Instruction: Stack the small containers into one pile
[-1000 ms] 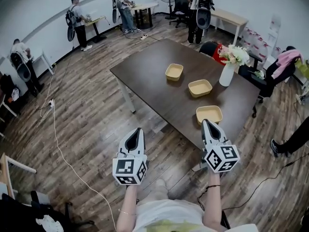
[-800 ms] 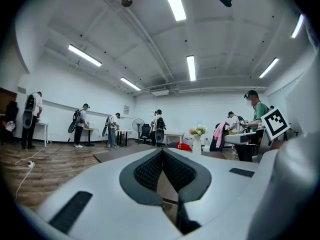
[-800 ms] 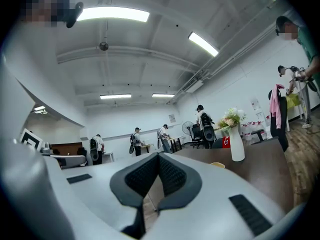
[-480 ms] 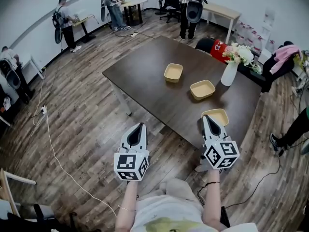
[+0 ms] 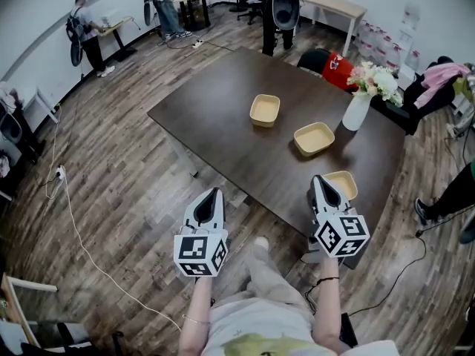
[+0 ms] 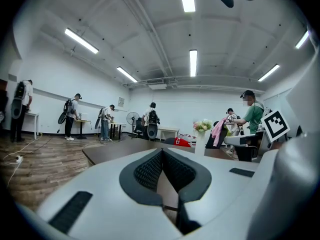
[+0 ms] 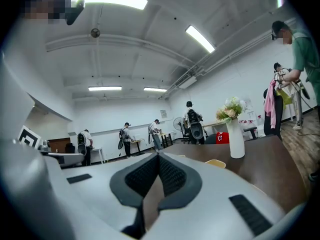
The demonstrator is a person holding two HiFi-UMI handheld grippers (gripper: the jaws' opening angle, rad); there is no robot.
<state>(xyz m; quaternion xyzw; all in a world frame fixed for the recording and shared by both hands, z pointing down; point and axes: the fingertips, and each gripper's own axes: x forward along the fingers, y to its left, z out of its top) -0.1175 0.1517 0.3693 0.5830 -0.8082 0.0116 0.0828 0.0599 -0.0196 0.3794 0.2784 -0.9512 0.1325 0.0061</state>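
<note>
Closed and empty, the left gripper (image 5: 212,193) and right gripper (image 5: 320,180) hang by the table's (image 5: 208,117) near edge, likely because the small containers (image 5: 314,138) sit apart, unstacked, along its right edge.

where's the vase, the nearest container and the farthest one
vase (image 5: 356,113): head view, white body
nearest container (image 5: 347,185): head view, inside floor
farthest container (image 5: 265,109): head view, inside floor

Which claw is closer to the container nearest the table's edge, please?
Right: the right claw sits just beside the container; the left claw hangs far left, over the floor.
</note>
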